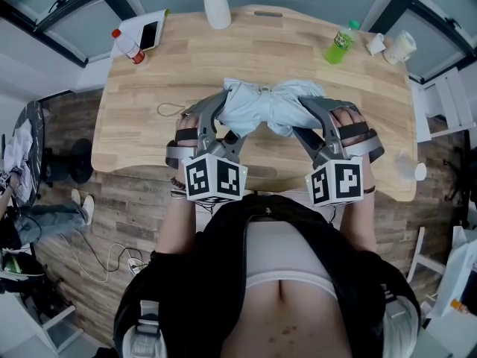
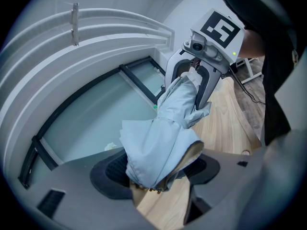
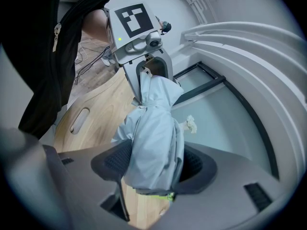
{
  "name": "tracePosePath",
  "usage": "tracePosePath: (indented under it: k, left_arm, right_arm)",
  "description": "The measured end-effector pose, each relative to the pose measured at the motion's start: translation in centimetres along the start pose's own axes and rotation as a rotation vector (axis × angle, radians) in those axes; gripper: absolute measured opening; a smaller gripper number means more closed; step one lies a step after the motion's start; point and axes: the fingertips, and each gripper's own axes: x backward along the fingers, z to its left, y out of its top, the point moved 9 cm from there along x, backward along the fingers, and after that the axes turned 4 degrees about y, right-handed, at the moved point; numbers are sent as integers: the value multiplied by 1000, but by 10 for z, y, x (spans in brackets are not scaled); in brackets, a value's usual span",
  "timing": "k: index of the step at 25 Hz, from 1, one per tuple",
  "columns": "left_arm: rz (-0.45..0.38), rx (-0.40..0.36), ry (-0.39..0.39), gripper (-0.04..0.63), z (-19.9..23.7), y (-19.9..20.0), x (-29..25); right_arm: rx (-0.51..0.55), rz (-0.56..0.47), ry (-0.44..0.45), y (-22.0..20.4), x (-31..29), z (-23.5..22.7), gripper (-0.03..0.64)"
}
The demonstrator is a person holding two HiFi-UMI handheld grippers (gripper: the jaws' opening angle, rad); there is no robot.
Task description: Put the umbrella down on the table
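Head view is showing you one folded pale-blue umbrella (image 1: 268, 104), and you are holding it crosswise in front of you with two tools, one at each end. The left tool (image 1: 223, 114) is gripping the umbrella's left end and the right tool (image 1: 313, 114) is gripping its right end, each carrying one marker cube near your body. The umbrella is hanging over the near middle of the single wooden desk (image 1: 186, 66); whether its fabric is touching the wood cannot be told.

Left gripper view is showing that tool's jaws standing partly apart, closed in only as far as the bundled fabric allows, with the cloth bulging out between the dark pads. Right gripper view is showing the same on the other side: the jaws are pressing on the gathered fabric from both sides, and nothing else is lying between them. In each of these views the other tool is appearing at the far end of the umbrella.

Around the far edge of the desk you are looking at two bottles, a red-capped bottle (image 1: 129, 46) at the left corner and a green bottle (image 1: 340, 45) towards the right, both well apart from the umbrella. One white vase (image 1: 217, 7) is standing upright at the far middle. One phone (image 1: 148, 34) is lying just beside the red-capped bottle, and one paper cup (image 1: 400, 47) is sitting at the far right corner.
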Motion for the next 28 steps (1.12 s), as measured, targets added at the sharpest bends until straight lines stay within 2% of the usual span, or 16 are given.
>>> tracePosePath:
  k: [28]
  left_arm:
    - [47,42,-69,304,-14,-18,-5]
  right_arm:
    - [19,-15,70,-3,-18,18,293]
